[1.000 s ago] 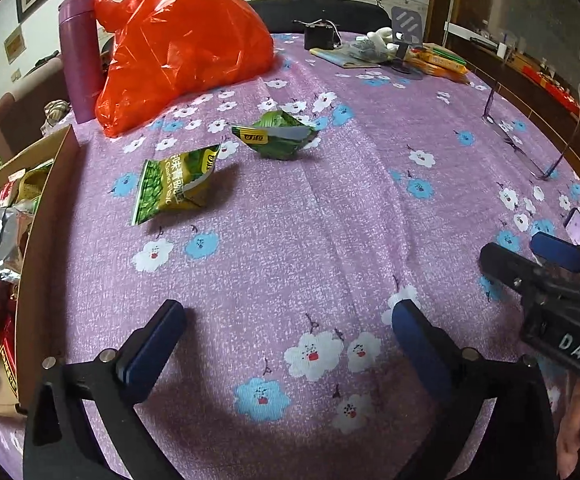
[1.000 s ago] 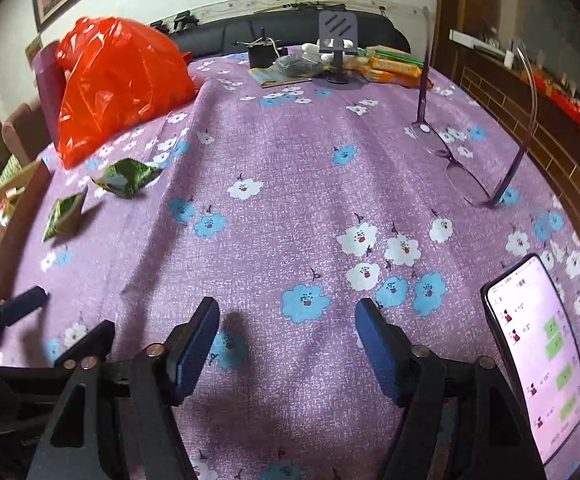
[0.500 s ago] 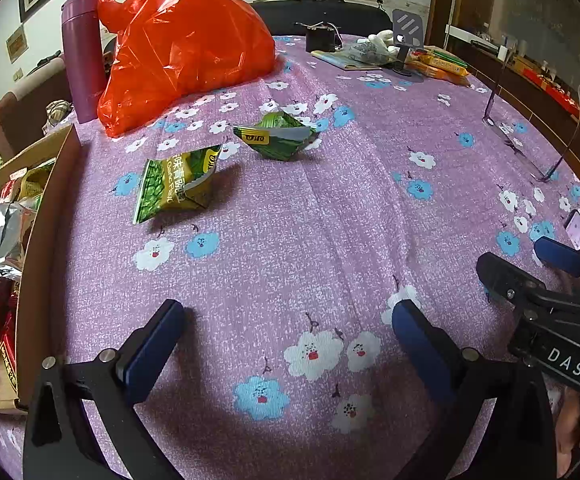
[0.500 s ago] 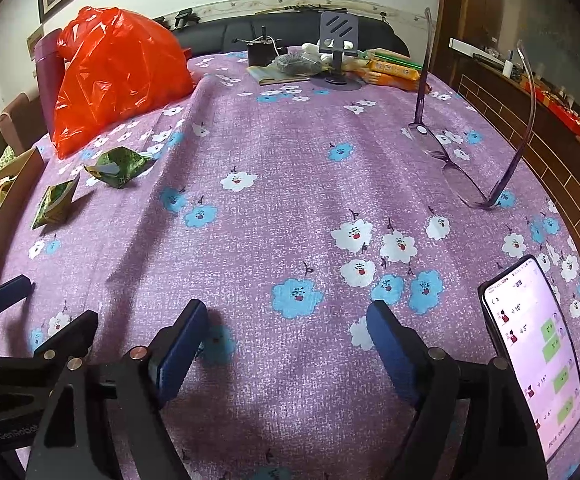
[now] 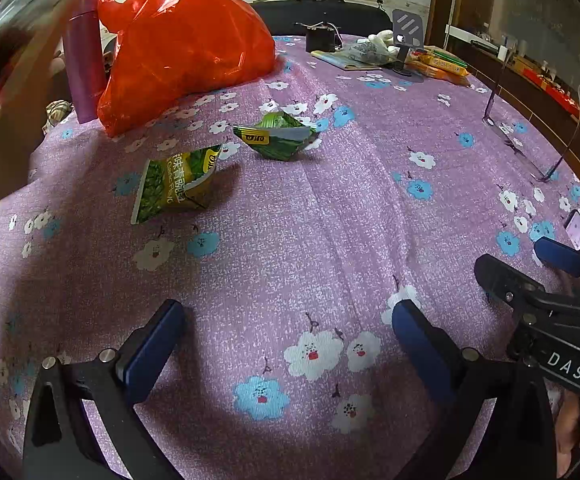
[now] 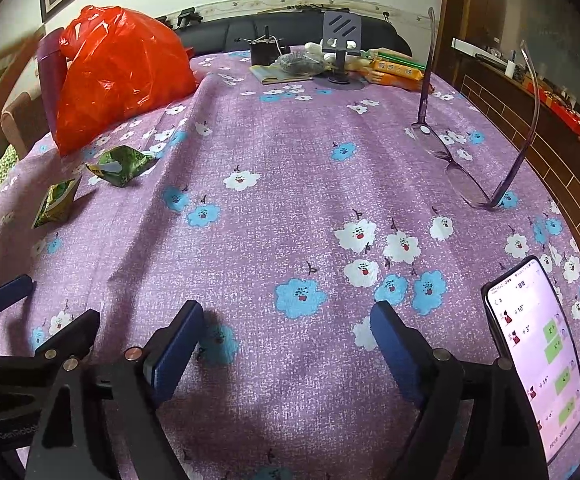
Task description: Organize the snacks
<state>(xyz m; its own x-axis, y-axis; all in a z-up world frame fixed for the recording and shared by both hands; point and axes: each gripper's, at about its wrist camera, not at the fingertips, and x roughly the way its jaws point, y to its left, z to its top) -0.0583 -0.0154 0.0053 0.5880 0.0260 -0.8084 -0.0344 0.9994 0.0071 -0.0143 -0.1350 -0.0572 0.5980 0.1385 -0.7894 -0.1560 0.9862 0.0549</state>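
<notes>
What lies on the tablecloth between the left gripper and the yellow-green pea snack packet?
Nothing: in the left wrist view, only bare flowered tablecloth stretches from the left gripper to the pea packet.

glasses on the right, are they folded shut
No, the glasses rest lens-down on the tablecloth with both arms sticking up, unfolded.

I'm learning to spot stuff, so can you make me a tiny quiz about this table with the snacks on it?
1. True or false: the left tool holds a snack.
2. How many green packets lie on the cloth?
3. What lies beside the right tool: A phone, B cup, C book?

Key: 1 false, both tools are open and empty. 2 two, the pea packet and the folded packet. 3 A, the phone.
</notes>
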